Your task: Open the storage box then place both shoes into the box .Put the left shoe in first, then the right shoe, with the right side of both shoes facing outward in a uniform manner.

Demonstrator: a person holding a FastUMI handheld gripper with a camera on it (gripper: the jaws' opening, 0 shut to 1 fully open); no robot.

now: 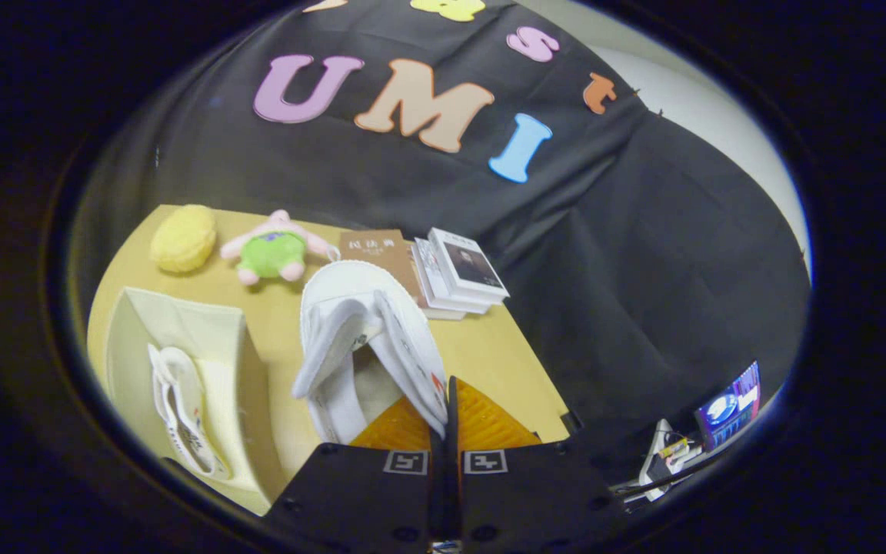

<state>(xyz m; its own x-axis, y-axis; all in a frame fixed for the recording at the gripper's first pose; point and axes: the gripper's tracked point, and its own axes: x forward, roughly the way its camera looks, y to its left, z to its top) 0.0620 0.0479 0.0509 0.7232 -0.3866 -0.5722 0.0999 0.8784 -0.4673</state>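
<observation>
Gripper (pixel 449 400): fingers drawn almost together, only a thin gap between them, pinching the edge of the collar of a white low-top shoe (pixel 370 346). Both fingers press on that edge, so the shoe hangs from the grip.

Held shoe: long axis runs away from the fingers, toe end farthest out and pointing toward the booth's back wall, heel end nearest the fingers. Opening and tongue face the camera; the side with a small red mark lies by the fingers. Whether the sole touches the tabletop cannot be told.

Beside the held shoe, off to the left of the fingers: an open cream-coloured fabric storage box (pixel 181 323), walls upright, mouth open. Inside it lies a second white shoe (pixel 181 415) with dark lettering along its edge, lengthwise in the box, resting against the near wall. Box and held shoe are near each other but apart.

All sits on a yellow-tan wooden table (pixel 489 354). Beyond the shoe's toe: a brown book (pixel 374 248) lying flat, and just beside it a small stack of white-covered books (pixel 458 273). Farther along the back edge: a pink and green plush toy (pixel 274 250) and a round yellow knitted ball (pixel 183 238), near each other.
</observation>
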